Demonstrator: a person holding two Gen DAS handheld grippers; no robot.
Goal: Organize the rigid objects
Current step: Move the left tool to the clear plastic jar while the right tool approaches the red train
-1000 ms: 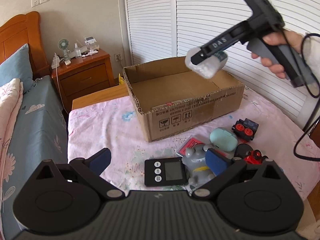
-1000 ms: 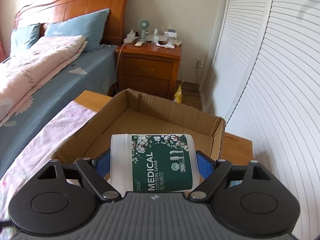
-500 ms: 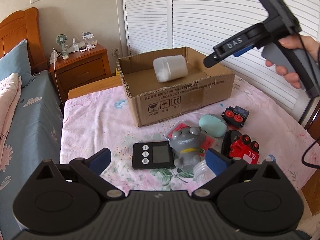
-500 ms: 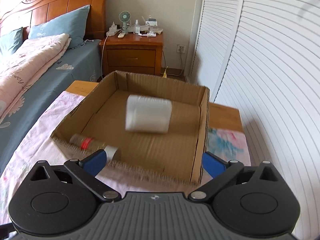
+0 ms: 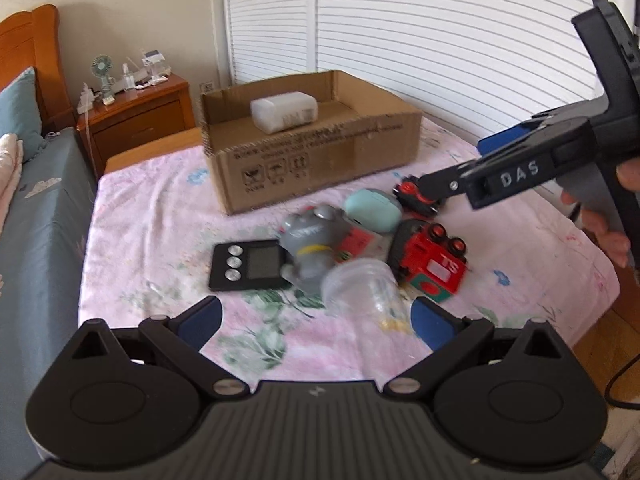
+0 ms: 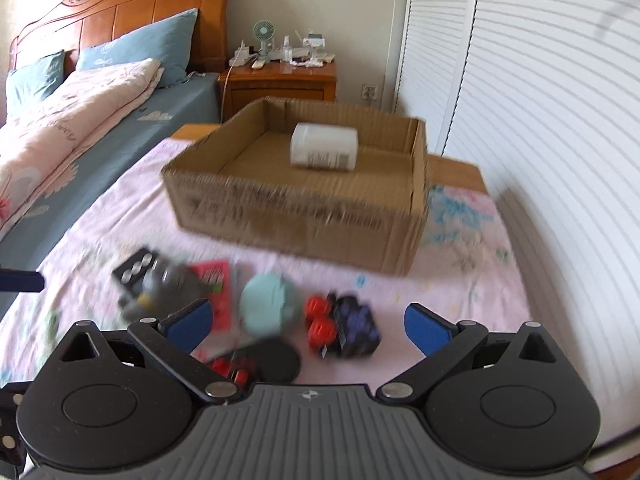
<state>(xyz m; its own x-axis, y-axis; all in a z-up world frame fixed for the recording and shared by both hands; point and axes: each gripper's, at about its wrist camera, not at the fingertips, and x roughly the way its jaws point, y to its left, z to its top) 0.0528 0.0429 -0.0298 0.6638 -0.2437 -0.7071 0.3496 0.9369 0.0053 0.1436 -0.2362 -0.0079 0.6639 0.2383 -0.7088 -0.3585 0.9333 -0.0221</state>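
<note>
A white cotton swab container (image 5: 284, 112) lies inside the open cardboard box (image 5: 320, 168), and it also shows in the right wrist view (image 6: 324, 152). In front of the box lie a grey figurine (image 5: 310, 240), a black timer (image 5: 250, 266), a teal case (image 5: 372, 210), a red toy train (image 5: 434, 262), a black and red toy block (image 6: 344, 326) and a clear plastic cup (image 5: 360, 288). My left gripper (image 5: 316, 320) is open and empty, just before the cup. My right gripper (image 6: 306, 324) is open and empty above the teal case (image 6: 270, 302).
The box (image 6: 304, 216) stands on a table covered with a pink floral cloth (image 5: 160, 240). A bed (image 6: 80, 120) is to the left and a wooden nightstand (image 6: 280, 80) behind. White louvred doors (image 5: 440, 40) run along the right. A red card (image 6: 218, 280) lies under the toys.
My right gripper opened and dropped the cotton swab container into the box. It then pulled back and down over the toys. My left gripper moved back slightly.
</note>
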